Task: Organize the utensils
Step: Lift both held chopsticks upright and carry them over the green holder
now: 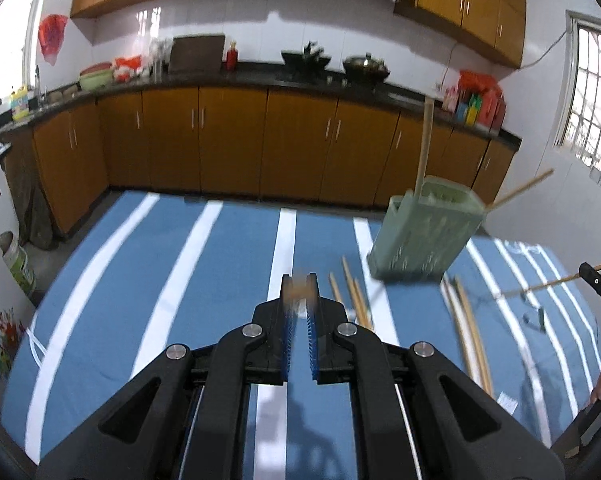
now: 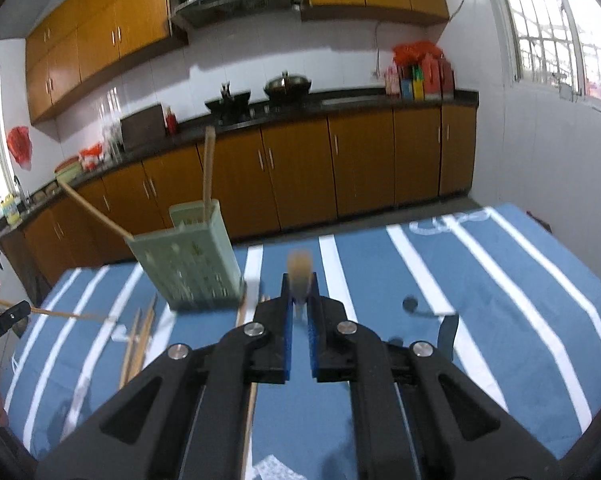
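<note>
A pale green utensil holder [image 1: 426, 234] stands on the blue striped tablecloth, with two wooden chopsticks sticking out of it; it also shows in the right wrist view [image 2: 188, 262]. Loose chopsticks [image 1: 354, 300] lie on the cloth near its base, more to the right [image 1: 470, 332] and in the right wrist view [image 2: 138, 338]. My left gripper [image 1: 299, 286] is shut on a chopstick seen end-on as a blurred wooden tip. My right gripper [image 2: 299, 276] is shut on a chopstick too, its tip blurred. The right gripper's tip [image 1: 598, 284] shows holding that chopstick.
The blue cloth with white stripes [image 2: 480, 280] covers the table. A dark clip-like object [image 2: 446, 330] lies right of my right gripper. Kitchen counters with brown cabinets [image 1: 228, 140] stand beyond the table. A bucket [image 1: 18, 264] sits on the floor at left.
</note>
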Demonstrator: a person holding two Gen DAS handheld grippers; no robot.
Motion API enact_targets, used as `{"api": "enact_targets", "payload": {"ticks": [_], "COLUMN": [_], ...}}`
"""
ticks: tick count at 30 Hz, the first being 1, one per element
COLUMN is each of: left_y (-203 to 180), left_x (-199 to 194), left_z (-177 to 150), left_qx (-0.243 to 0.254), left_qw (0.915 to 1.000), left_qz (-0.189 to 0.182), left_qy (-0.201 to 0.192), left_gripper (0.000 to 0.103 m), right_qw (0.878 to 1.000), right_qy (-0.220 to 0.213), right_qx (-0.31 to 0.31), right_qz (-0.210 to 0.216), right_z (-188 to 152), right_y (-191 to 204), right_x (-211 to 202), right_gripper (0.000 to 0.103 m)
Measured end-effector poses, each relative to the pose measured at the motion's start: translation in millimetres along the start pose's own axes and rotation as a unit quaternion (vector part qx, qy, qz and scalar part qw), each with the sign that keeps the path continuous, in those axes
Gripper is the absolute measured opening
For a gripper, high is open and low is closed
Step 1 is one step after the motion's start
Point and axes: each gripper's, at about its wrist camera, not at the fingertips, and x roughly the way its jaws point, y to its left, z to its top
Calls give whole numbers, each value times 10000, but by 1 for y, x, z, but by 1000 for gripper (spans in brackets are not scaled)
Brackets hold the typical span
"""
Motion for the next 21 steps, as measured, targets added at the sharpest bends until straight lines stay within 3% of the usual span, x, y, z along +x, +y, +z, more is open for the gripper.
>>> {"api": "enact_targets", "payload": {"ticks": [11, 21], "left_y": [-9, -51], "left_x": [-10, -50], "left_z": [21, 65], "left_qx": [54, 203], "left_qw": [9996, 9920], "left_qz": [-67, -854], "left_qy": [-261, -912], "left_gripper": [7, 7], "right_qw": [9995, 9879], "right_qy": [-227, -812], "right_qx": [-37, 118], "right_qz": [208, 1313], "right_z": [24, 85], "right_y": [3, 32], "right_x": [-12, -46], "right_gripper": [8, 8]}}
